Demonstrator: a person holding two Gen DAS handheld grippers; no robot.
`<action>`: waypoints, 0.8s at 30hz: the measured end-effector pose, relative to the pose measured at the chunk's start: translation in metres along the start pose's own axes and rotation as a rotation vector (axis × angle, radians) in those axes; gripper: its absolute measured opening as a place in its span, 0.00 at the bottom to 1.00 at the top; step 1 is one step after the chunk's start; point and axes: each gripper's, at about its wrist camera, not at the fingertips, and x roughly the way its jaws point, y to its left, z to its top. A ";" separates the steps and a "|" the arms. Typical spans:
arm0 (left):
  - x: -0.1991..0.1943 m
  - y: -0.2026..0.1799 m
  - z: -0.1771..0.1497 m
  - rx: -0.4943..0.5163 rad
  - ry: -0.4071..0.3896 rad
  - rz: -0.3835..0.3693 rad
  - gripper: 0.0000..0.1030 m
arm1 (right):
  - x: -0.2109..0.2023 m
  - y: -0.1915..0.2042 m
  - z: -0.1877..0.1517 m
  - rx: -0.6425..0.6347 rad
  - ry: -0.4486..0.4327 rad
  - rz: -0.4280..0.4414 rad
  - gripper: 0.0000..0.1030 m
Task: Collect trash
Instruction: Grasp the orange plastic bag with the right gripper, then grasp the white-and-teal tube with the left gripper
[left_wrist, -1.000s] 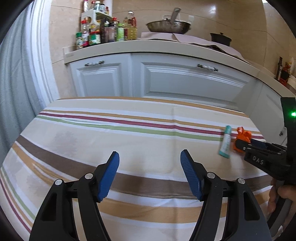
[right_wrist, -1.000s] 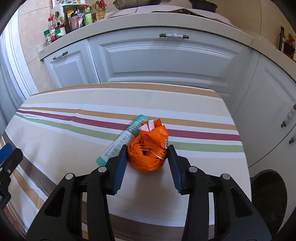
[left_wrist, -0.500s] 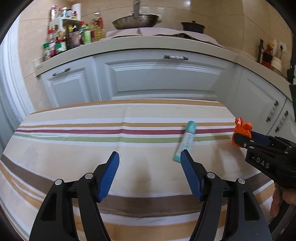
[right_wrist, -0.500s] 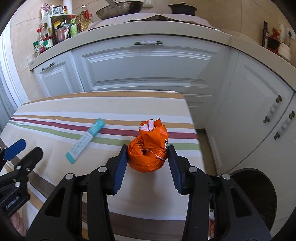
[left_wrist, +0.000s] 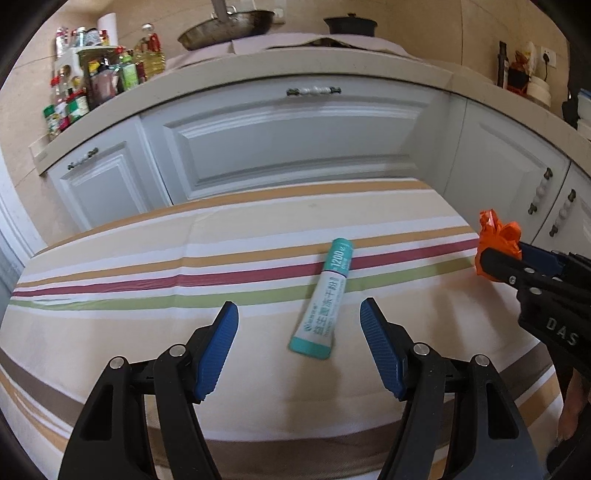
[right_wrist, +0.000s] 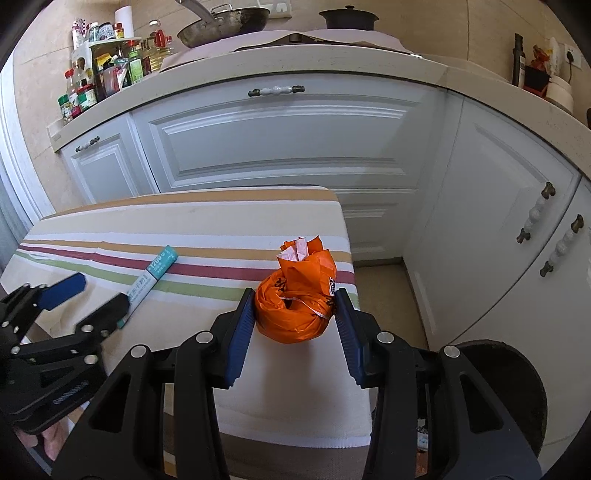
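Bag (right_wrist: 295, 306), orange, crumpled, clamped between right gripper (right_wrist: 295, 314) pads, above table (right_wrist: 258, 387) right edge. Tube (left_wrist: 325, 299) flat on striped cloth. Left gripper (left_wrist: 299, 332) wide open, empty, over tube's near end.

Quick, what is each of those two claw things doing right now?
Left gripper: open, holding nothing, teal sachet ahead of it.
Right gripper: closed on orange bag.

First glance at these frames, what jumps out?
The orange bag, clamped in the right tool over the striped table's right end. Next, the teal tube lying flat on the stripes, just ahead of the open left tool.
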 end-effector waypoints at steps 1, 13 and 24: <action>0.004 -0.001 0.001 0.005 0.015 -0.006 0.65 | 0.000 0.000 0.000 -0.001 -0.001 0.003 0.41; 0.018 -0.010 0.002 0.031 0.087 -0.057 0.32 | -0.001 0.001 0.000 -0.003 0.001 0.025 0.41; -0.002 -0.008 -0.004 0.020 0.029 -0.057 0.19 | -0.015 0.009 -0.006 -0.002 -0.015 0.033 0.41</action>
